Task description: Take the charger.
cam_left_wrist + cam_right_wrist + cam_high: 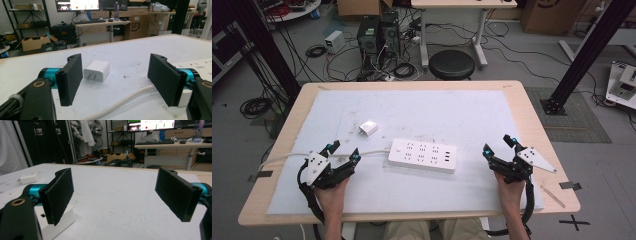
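White padding covers the bench, where both tongs, left point(343, 153) and right point(498, 144), gape empty beside the power strip point(424, 155); approach the charger point(368, 128) squarely, prongs clear.

Wooden table point(532, 125) under a white mat point(437, 112)

On the mat, a white power strip point(424, 155) lies near the middle; its cord point(287, 158) trails off leftward, and a white plug adapter point(368, 128) sits just beyond the strip's left end.
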